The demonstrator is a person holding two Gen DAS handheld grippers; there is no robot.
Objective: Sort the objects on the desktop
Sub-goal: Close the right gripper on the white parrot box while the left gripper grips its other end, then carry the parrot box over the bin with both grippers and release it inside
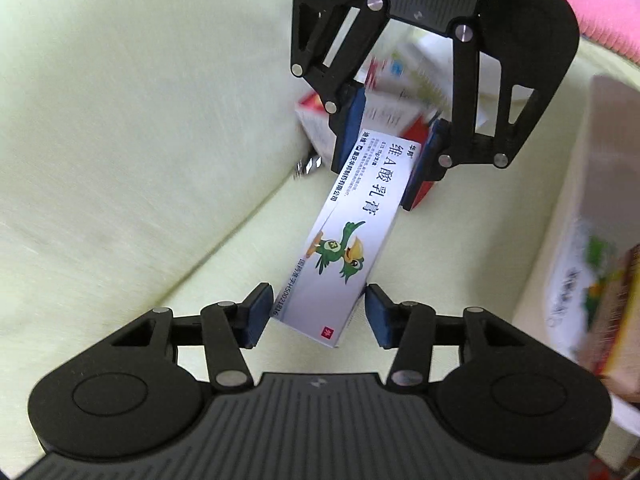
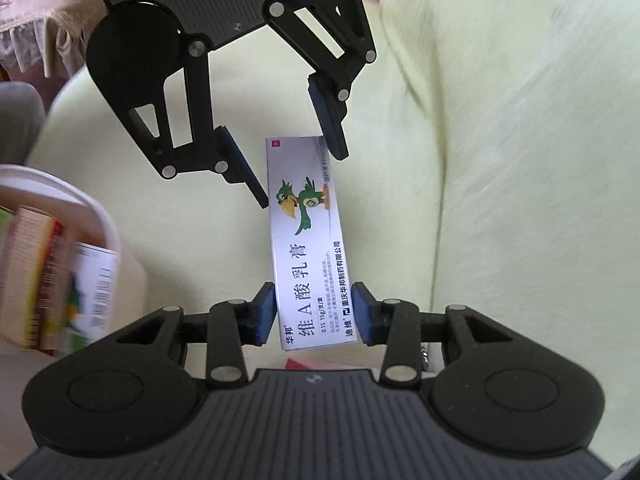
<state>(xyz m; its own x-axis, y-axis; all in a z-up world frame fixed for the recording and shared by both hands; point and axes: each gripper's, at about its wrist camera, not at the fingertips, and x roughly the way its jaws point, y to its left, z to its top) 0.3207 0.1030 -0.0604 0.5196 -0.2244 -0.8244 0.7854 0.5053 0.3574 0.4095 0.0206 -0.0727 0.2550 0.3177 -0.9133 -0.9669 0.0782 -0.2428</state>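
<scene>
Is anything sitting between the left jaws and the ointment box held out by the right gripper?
Nothing visible. The left gripper stands open around the free end of the ointment box, with only small gaps beside it. The right gripper holds the other end. Other boxes lie behind, out of the way.

- A home living room: a pale green sofa (image 1: 120, 140) fills the view.
- A fringed pink cloth (image 2: 36, 8) hangs nearby.
- Medicine boxes (image 1: 384, 92) lie on the cushion.
</scene>
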